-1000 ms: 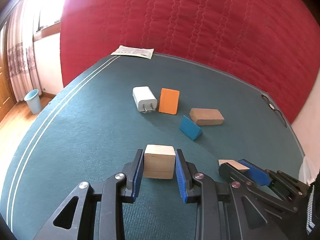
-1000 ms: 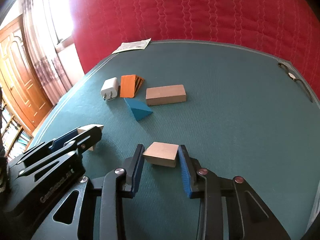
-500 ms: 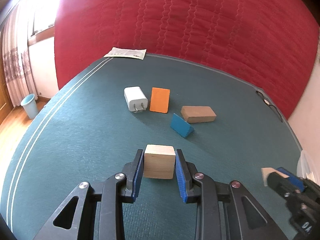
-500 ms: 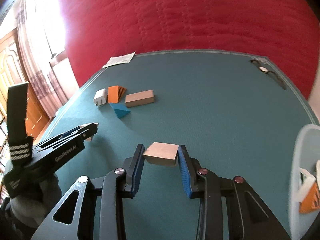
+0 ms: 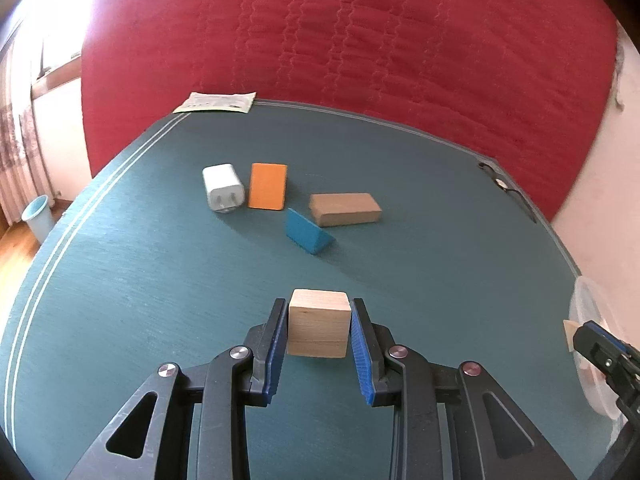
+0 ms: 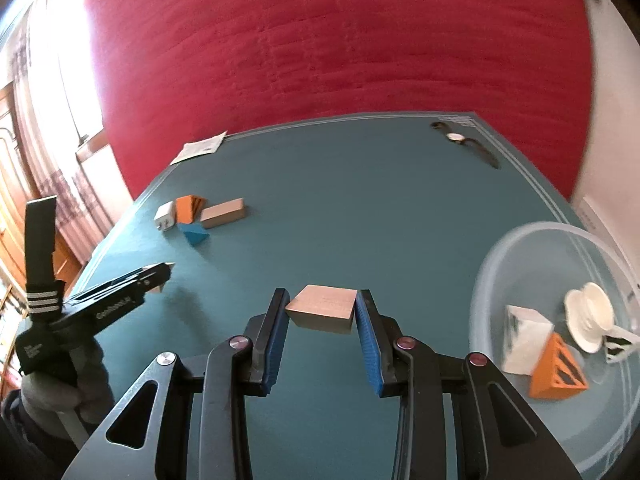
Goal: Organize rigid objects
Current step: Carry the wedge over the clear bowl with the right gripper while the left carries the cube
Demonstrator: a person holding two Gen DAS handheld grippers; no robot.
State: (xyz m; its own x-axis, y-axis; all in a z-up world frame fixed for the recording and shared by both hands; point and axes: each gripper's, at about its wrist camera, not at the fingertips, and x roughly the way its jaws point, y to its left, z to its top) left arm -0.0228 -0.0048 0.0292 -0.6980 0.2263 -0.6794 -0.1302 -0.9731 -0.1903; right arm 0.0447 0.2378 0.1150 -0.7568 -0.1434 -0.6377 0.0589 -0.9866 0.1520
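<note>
My left gripper (image 5: 319,330) is shut on a pale wooden cube (image 5: 319,328), held above the teal table (image 5: 140,280). My right gripper (image 6: 322,310) is shut on a flat wooden wedge (image 6: 323,306), held just left of a clear plastic basin (image 6: 500,264). In the basin lie a white block (image 6: 522,340), an orange prism (image 6: 554,372) and a white spool (image 6: 590,316). On the table further back sit a white charger (image 5: 223,192), an orange block (image 5: 267,186), a blue wedge (image 5: 306,232) and a long wooden block (image 5: 346,209).
A paper sheet (image 5: 216,102) lies at the table's far left corner and a wristwatch (image 6: 466,142) at the far right edge. A red quilt (image 5: 360,40) hangs behind. A light blue bin (image 5: 36,216) stands on the floor at left.
My right gripper has swung to the right with the wedge, bringing the basin into its view. My left gripper drifted slightly with the cube still gripped.
</note>
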